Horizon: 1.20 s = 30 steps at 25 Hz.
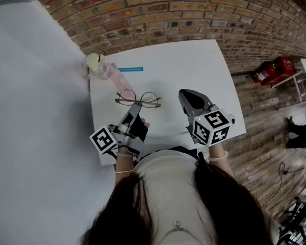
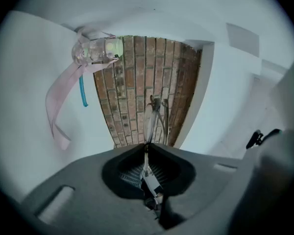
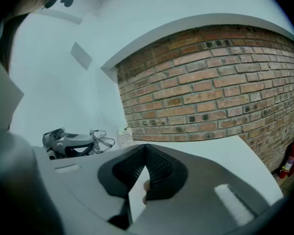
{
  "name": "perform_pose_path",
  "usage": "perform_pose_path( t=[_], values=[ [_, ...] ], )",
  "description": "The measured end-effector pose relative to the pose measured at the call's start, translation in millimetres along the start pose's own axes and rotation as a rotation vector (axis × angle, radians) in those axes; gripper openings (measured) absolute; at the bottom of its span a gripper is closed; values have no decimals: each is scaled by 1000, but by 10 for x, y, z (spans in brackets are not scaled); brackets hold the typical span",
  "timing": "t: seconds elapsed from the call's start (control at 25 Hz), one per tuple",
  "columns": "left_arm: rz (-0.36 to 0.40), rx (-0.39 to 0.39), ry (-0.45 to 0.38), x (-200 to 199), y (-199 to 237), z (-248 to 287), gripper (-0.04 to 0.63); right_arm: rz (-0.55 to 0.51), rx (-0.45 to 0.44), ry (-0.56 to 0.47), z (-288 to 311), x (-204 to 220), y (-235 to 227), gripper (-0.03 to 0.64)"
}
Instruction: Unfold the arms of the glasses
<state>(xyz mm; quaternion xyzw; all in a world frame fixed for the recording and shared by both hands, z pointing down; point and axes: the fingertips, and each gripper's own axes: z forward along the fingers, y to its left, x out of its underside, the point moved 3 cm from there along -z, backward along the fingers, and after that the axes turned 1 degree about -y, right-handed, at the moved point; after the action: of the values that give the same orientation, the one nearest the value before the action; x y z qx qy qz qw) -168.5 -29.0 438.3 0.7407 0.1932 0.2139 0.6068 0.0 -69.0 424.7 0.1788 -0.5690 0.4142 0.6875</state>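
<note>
The thin metal-framed glasses (image 1: 138, 99) lie near the middle of the white table (image 1: 194, 65). My left gripper (image 1: 134, 108) reaches them from the near side and is shut on one arm of the glasses. In the left gripper view that arm runs as a thin bar between the jaws of the left gripper (image 2: 147, 150), with the lenses (image 2: 156, 115) just beyond. My right gripper (image 1: 186, 94) hovers to the right of the glasses, apart from them. In its own view the right gripper (image 3: 146, 147) has its tips together and nothing between them, and the glasses (image 3: 101, 140) show at the left.
A clear pink bottle (image 1: 101, 66) with a pale cap and a pink strap stands at the table's far left corner. Beside it lies a blue stick (image 1: 130, 69). A brick wall (image 1: 194, 14) runs behind the table. On the floor to the right is a red fire extinguisher (image 1: 272, 70).
</note>
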Motion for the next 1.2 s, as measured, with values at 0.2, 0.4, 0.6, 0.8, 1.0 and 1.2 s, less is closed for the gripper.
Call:
perform_pose_path(
  t=[0.2, 0.4, 0.6, 0.8, 1.0, 1.2],
  values=[
    [-3, 9, 6, 26, -7, 2, 21, -1, -12, -8, -21, -18, 7, 3],
    [-6, 13, 10, 55, -26, 9, 21, 26, -58, -52, -77, -82, 26, 4],
    [-5, 17, 19, 73, -35, 13, 21, 18, -124, -83, -120, -135, 86, 5],
    [-6, 26, 41, 94, -30, 17, 21, 0, -172, -88, -108, -130, 169, 14],
    [-6, 38, 57, 113, -64, 32, 21, -8, -216, -92, -121, -148, 246, 21],
    [-19, 51, 70, 123, -62, 37, 21, -3, -277, -92, -118, -143, 331, 26]
  ],
)
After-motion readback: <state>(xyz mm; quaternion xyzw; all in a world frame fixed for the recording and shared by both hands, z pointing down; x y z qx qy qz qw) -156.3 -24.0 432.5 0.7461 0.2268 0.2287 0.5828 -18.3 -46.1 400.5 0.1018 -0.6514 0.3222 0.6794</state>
